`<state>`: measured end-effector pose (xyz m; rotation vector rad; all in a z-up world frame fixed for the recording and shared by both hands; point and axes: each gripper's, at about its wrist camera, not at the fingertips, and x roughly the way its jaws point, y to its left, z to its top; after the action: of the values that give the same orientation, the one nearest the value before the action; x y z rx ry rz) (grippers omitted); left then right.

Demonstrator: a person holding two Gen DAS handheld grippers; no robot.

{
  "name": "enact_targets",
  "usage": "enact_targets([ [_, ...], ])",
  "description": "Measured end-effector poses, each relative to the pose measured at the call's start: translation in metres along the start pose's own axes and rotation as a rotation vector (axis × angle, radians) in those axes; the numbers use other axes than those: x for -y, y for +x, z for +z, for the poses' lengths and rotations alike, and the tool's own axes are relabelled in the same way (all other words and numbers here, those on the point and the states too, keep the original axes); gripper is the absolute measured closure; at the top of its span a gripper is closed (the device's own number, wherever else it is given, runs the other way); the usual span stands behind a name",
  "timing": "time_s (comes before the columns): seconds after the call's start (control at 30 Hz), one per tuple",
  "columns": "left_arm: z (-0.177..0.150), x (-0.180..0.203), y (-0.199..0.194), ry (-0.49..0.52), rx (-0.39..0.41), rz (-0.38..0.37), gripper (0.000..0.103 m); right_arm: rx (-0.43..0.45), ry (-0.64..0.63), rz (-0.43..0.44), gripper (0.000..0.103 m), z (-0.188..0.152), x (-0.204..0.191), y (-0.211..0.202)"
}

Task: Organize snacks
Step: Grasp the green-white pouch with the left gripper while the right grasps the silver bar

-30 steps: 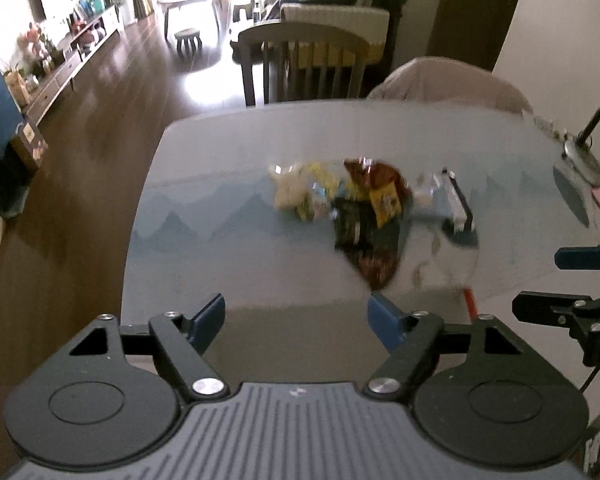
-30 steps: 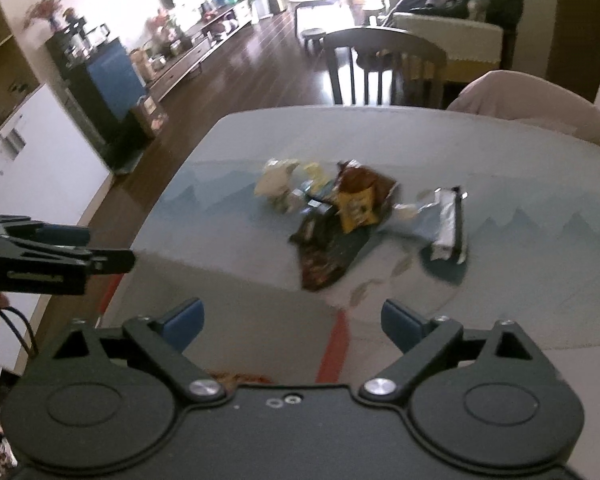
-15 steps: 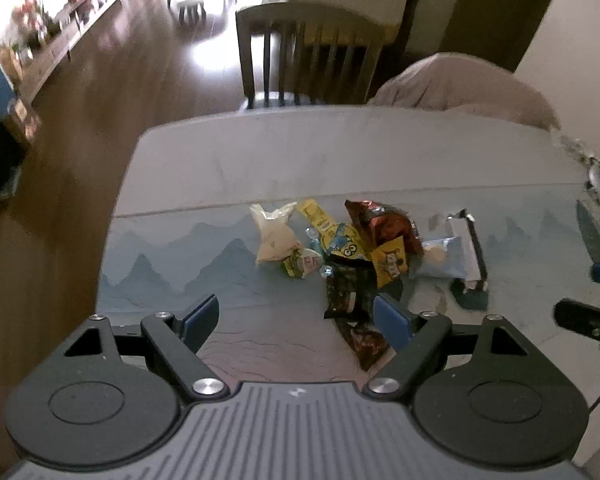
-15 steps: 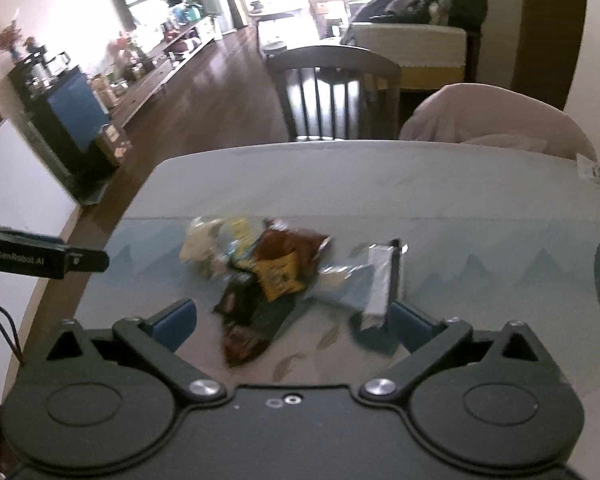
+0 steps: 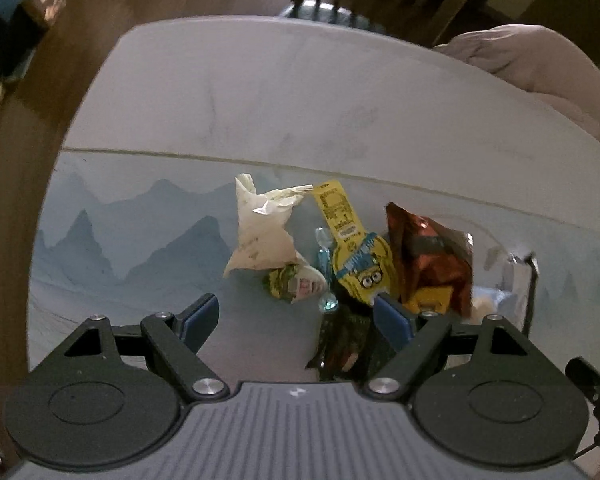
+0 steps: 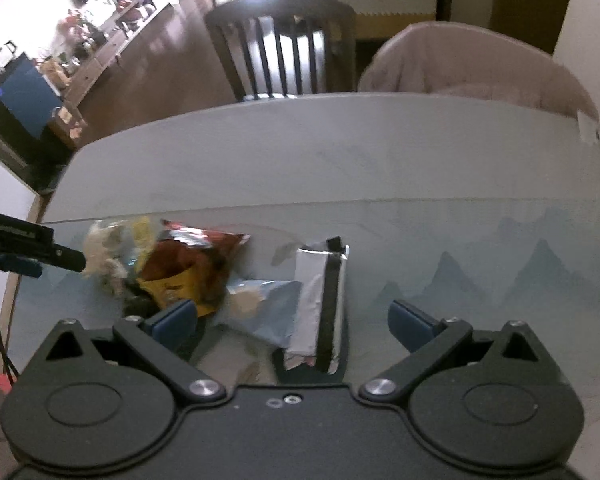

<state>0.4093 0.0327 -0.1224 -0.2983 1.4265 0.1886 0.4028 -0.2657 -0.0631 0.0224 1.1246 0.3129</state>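
Observation:
A pile of snacks lies on the table mat. In the left wrist view I see a cream packet [image 5: 262, 228], a yellow Minions packet [image 5: 354, 252], a small green-yellow sweet [image 5: 294, 286], a red-brown bag [image 5: 430, 258] and a dark packet [image 5: 340, 340]. My left gripper [image 5: 296, 316] is open just above the pile's near side. In the right wrist view the red-brown bag [image 6: 192, 264], a pale blue packet [image 6: 260, 308] and a silver-black packet [image 6: 324, 304] show. My right gripper [image 6: 294, 320] is open, the silver packet between its fingers.
The table [image 6: 340, 152] has a mat with blue mountains [image 5: 140, 240]. A dark wooden chair [image 6: 288, 44] and a chair draped in pink cloth [image 6: 472, 64] stand at the far edge. The left gripper's tip [image 6: 28, 250] shows at the left of the right wrist view.
Both grippers have moved forward and down toward the snack pile, which now looms larger in both views. Both stay open.

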Motion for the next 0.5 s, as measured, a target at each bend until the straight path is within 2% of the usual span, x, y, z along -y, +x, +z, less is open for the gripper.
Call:
enact_targets([
  [0.17,0.01,-0.007,0.037,-0.083,-0.064,0.002,0.019,-0.03,0.022,0.013,0.002,0.001,0.011,0.022],
  [0.27,0.011,-0.007,0.052,-0.092,-0.072,0.027,0.02,-0.05,0.03,0.021,0.002,0.001,0.017,0.032],
  [0.33,0.012,-0.006,0.058,-0.088,-0.069,0.039,0.025,-0.059,0.037,0.026,0.002,0.001,0.02,0.038],
  [0.43,0.014,-0.005,0.066,-0.102,-0.062,0.044,0.027,-0.07,0.041,0.029,0.003,0.001,0.024,0.046],
  [0.5,0.016,-0.006,0.069,-0.104,-0.058,0.048,0.035,-0.074,0.04,0.03,0.004,0.001,0.027,0.05],
])
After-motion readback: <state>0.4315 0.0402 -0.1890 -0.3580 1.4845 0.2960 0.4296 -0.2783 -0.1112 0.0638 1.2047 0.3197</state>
